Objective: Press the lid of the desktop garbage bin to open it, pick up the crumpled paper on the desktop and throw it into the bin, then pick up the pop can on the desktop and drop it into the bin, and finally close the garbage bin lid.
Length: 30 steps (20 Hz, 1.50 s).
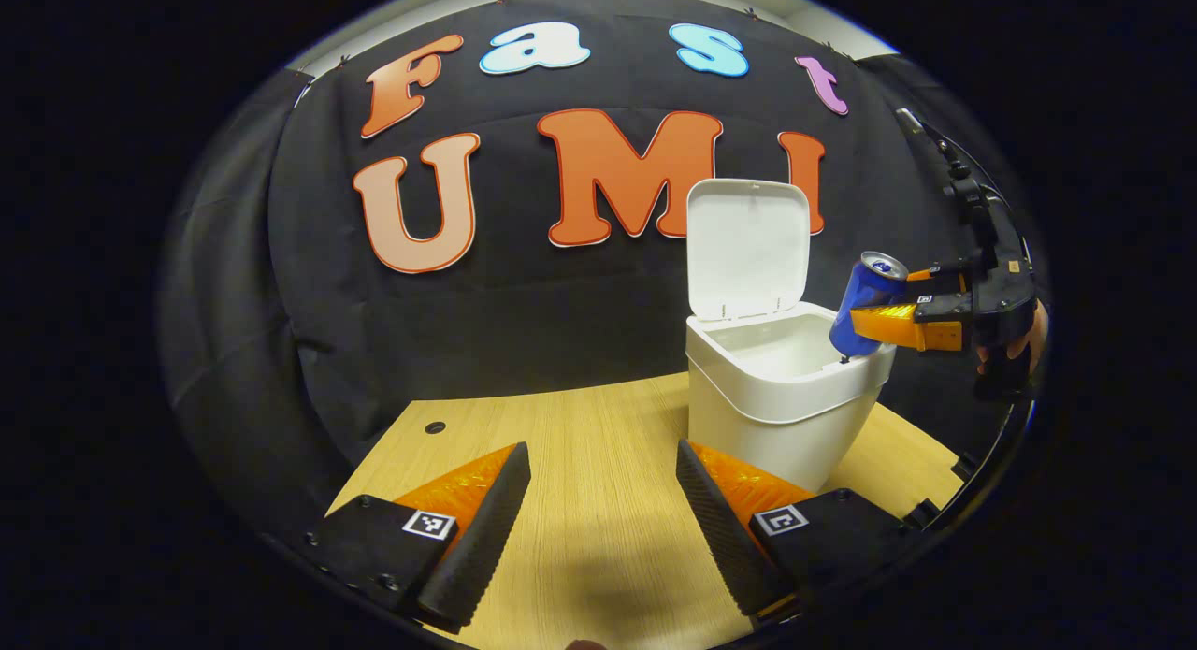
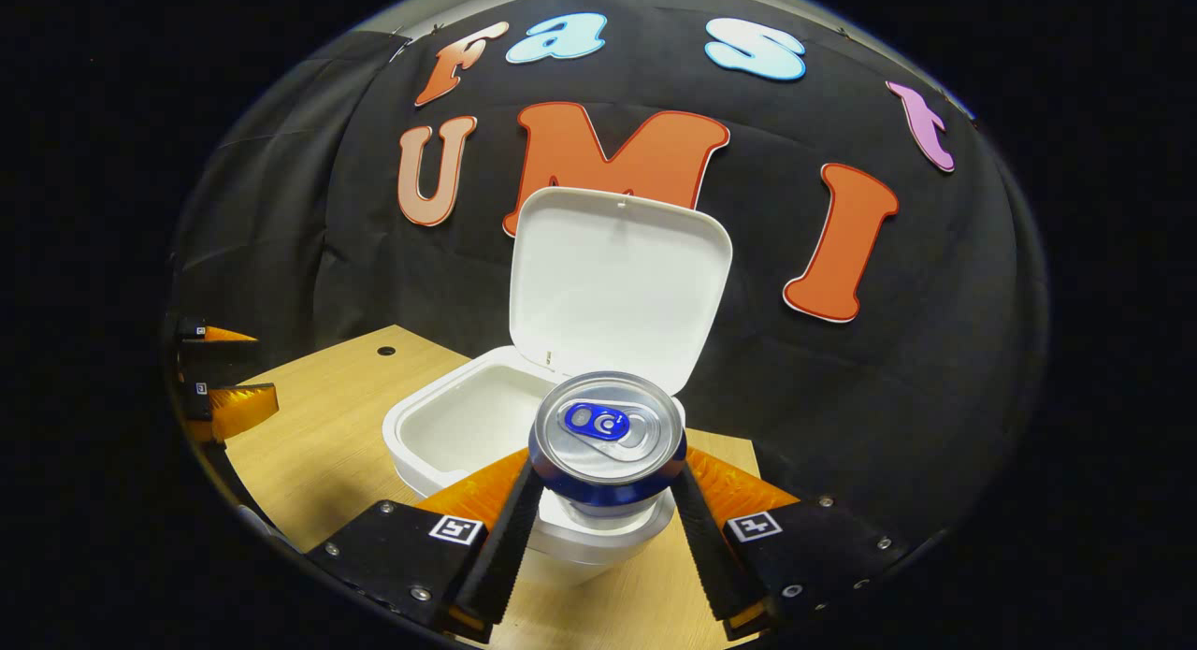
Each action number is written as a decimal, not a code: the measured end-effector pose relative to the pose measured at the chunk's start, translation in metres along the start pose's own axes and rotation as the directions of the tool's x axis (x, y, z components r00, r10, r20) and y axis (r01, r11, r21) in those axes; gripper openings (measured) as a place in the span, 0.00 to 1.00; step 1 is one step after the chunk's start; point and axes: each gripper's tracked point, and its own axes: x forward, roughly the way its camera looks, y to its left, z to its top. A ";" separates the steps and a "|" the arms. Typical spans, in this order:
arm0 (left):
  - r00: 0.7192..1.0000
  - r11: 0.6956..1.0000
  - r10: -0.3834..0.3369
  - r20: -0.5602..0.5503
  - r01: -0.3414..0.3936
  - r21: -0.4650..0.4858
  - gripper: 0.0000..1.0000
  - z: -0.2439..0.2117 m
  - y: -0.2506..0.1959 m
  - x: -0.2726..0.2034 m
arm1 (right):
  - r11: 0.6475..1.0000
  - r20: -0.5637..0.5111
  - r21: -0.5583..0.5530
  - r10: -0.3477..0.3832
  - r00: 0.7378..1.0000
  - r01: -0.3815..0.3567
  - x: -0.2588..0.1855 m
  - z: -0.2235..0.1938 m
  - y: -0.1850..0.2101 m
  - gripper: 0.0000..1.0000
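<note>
Desktop garbage bin: stands on the wooden desk, near its rear edge, toward the right-hand side in the left gripper view. Lid: raised upright behind the bin's opening. Pop can: held tilted between both fingers of the right gripper, above the bin's right rim. Left gripper: over the desk's front part, left of the bin, fingers spread apart. Cable hole: near the desk's rear left corner.
</note>
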 end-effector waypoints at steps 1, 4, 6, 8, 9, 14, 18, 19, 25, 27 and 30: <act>1.000 1.000 -0.001 0.000 0.001 -0.003 1.00 -0.001 0.001 -0.001 | 1.000 -0.006 -0.002 -0.002 1.000 0.002 0.002 -0.003 0.000 0.80; 1.000 1.000 0.002 -0.006 -0.003 -0.021 1.00 -0.004 0.000 -0.002 | 1.000 -0.027 -0.006 -0.003 1.000 0.003 0.005 -0.009 0.002 0.81; 1.000 1.000 0.010 -0.007 -0.010 -0.026 1.00 -0.006 0.003 -0.001 | 1.000 -0.031 -0.011 -0.004 1.000 0.004 0.007 -0.011 0.005 0.82; 1.000 0.999 0.017 -0.006 -0.017 -0.030 1.00 -0.007 0.009 0.000 | 1.000 -0.029 -0.016 -0.008 1.000 0.007 0.007 -0.010 0.005 0.82; 1.000 0.999 0.021 -0.006 -0.021 -0.033 1.00 -0.007 0.011 0.000 | 1.000 -0.029 -0.016 -0.008 1.000 0.008 0.007 -0.009 0.005 0.83; 0.999 0.998 0.038 0.000 -0.038 -0.046 1.00 -0.008 0.024 0.000 | 1.000 0.002 -0.020 -0.016 1.000 0.016 0.010 0.015 0.001 0.83; 0.998 0.997 0.057 0.006 -0.057 -0.046 1.00 -0.009 0.039 -0.001 | 0.999 0.052 -0.033 -0.024 0.998 0.026 0.015 0.050 -0.002 0.83; 0.998 0.997 0.063 0.005 -0.063 -0.047 1.00 -0.009 0.044 -0.002 | 0.999 0.066 -0.037 -0.025 0.998 0.027 0.016 0.059 -0.003 0.83; 0.994 0.992 0.109 0.005 -0.108 -0.066 0.95 -0.011 0.071 -0.002 | 0.998 0.159 -0.046 -0.029 0.987 0.036 0.029 0.127 -0.008 0.83; 0.992 0.990 0.126 0.009 -0.125 -0.070 0.96 -0.011 0.081 -0.003 | 0.998 0.190 -0.043 -0.031 0.981 0.040 0.035 0.150 -0.011 0.83; 0.988 0.986 0.152 0.013 -0.151 -0.075 1.00 -0.012 0.095 -0.006 | 0.998 0.234 -0.042 -0.041 0.971 0.052 0.043 0.183 -0.016 0.82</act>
